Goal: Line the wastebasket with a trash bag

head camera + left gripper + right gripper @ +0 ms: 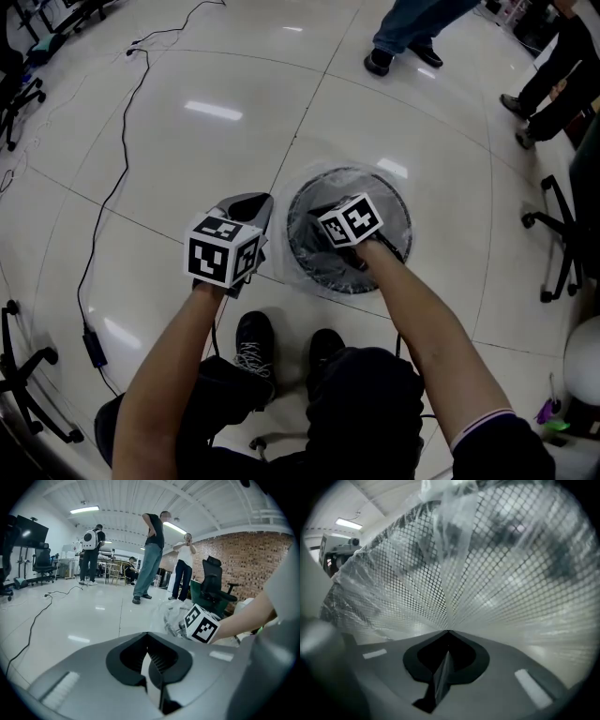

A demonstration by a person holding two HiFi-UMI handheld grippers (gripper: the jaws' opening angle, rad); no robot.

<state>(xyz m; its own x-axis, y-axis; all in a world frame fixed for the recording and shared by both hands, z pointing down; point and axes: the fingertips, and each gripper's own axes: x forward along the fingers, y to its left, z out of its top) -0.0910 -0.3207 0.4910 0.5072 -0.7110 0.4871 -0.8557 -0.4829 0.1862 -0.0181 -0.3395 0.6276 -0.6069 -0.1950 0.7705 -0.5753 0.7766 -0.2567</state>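
Note:
A round black mesh wastebasket [401, 214] stands on the floor in front of me, with a clear trash bag [302, 192] draped over its rim. My right gripper [325, 214] reaches down inside it, shut. In the right gripper view its tips [447, 631] press into the bag film [454, 564] that lines the mesh wall [520, 578]; whether film is pinched I cannot tell. My left gripper [253, 202] hovers just outside the basket's left rim, shut and holding nothing. In the left gripper view [147, 639] the bag's bunched rim [171, 613] and the right gripper's marker cube [202, 623] show ahead.
A black cable [112, 187] runs across the tile floor at the left. Office chairs stand at the right [558, 234] and lower left [28, 384]. Other people's feet [394, 56] are at the top, and my own shoes [253, 342] sit just below the basket.

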